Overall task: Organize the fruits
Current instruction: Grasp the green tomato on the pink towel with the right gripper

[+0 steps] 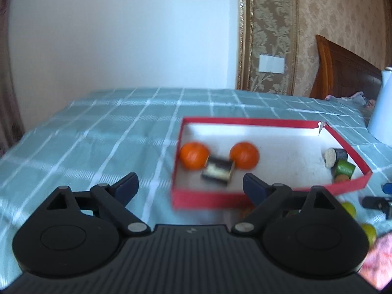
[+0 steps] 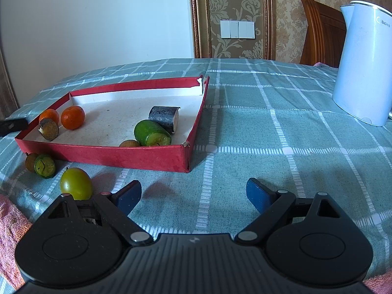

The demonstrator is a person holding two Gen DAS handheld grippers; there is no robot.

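Observation:
A red box (image 2: 117,155) with a white floor lies on the checked cloth; it also shows in the left wrist view (image 1: 208,197). Inside are two oranges (image 2: 72,117) (image 1: 194,155), a dark cut cylinder (image 2: 49,128) (image 1: 218,171), a grey cylinder (image 2: 163,117), a green cut piece (image 2: 152,130) and a small brown fruit (image 2: 129,143). Outside the front wall lie a yellow-green fruit (image 2: 76,183) and a green cut piece (image 2: 44,165). My left gripper (image 1: 190,183) is open and empty above the box's near wall. My right gripper (image 2: 193,194) is open and empty over the cloth.
A white kettle (image 2: 362,63) stands at the back right of the table. A pink cloth (image 2: 9,225) lies at the near left edge. A wooden chair back (image 2: 321,31) stands behind the table. The wall is close behind.

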